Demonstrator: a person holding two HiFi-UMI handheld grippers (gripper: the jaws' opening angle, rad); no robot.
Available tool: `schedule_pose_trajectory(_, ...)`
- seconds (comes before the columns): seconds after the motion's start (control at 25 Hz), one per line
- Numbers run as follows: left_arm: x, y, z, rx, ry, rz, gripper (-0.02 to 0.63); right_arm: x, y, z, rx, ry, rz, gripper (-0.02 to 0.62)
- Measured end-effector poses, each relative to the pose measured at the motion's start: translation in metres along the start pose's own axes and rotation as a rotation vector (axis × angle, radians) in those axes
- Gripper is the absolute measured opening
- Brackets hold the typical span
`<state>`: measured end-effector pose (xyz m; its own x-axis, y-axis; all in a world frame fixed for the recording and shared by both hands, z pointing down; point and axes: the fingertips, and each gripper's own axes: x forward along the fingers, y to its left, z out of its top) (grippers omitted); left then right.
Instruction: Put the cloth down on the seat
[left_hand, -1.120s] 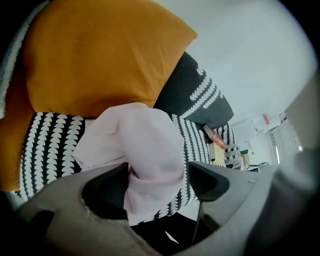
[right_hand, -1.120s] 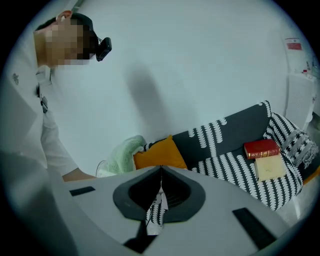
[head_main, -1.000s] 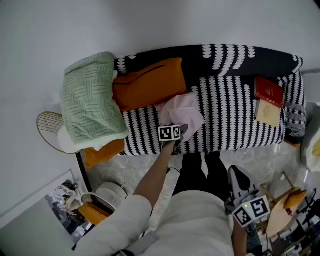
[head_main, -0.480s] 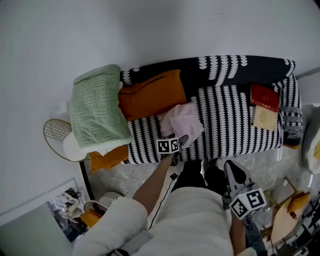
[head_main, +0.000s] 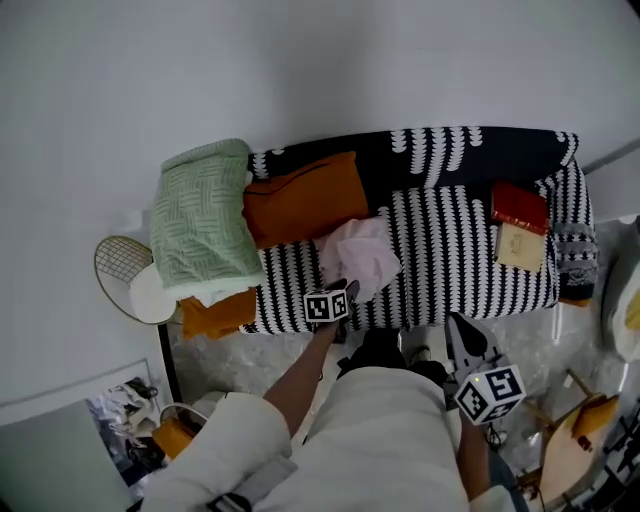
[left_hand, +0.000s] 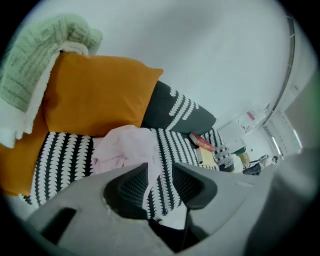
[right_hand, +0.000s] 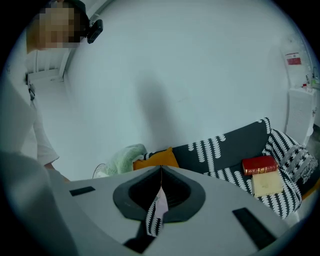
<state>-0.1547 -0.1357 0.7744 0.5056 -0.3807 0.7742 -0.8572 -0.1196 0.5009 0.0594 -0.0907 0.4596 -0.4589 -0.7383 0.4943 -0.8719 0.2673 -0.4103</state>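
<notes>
The pale pink cloth (head_main: 358, 255) lies crumpled on the striped black-and-white sofa seat (head_main: 450, 240), just in front of the orange cushion (head_main: 305, 195). My left gripper (head_main: 345, 292) hovers at the seat's front edge, just short of the cloth. In the left gripper view its jaws are closing with a gap still between them and nothing in that gap (left_hand: 160, 167); the cloth (left_hand: 125, 147) rests beyond them. My right gripper (head_main: 465, 335) hangs low by the person's side, off the sofa. Its tips meet, empty, in the right gripper view (right_hand: 161, 169).
A green knitted blanket (head_main: 205, 220) drapes over the sofa's left arm. A red book (head_main: 518, 205) and a tan book (head_main: 522, 245) lie on the seat's right end, beside a grey knit item (head_main: 578, 255). A wire fan (head_main: 120, 275) stands on the floor to the left.
My left gripper has drawn back from the cloth toward the seat's front edge, leaving the cloth on the seat. The right gripper stays low at the side.
</notes>
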Motion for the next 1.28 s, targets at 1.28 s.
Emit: schedule_pose_trajectory(1.28, -0.191, -0.280, -0.171, 0.229, -0.351, -0.049, 0.012, -0.227, 0.006, -0.138, -0.090, 0.026, 0.277, 0.009)
